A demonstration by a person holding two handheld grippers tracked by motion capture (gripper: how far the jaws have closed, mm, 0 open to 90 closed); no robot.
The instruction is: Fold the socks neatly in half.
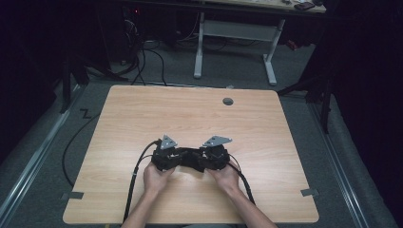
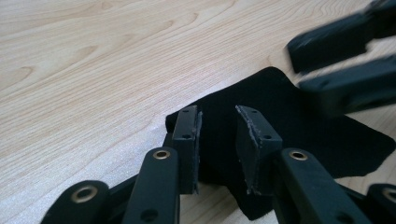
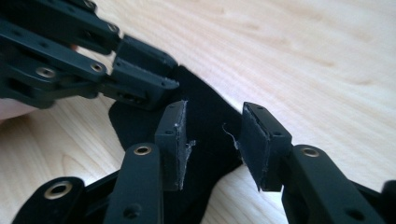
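High view: lying flat at the desk (image 1: 142, 109)'s six o'clock edge, one black cloth (image 1: 190, 159), flanked by two tools, left tool (image 1: 175, 156) and right tool (image 1: 205, 157).

Left gripper view: hovering over the cloth (image 2: 299, 121), left tool (image 2: 217, 135) gaping, pinching nothing.

Right gripper view: standing parted above the cloth (image 3: 205, 121), right tool (image 3: 212, 140), holding nothing. Risking a missed pinch, pads skating over thin flat fabric; possibly colliding, both tools crowding one spot.
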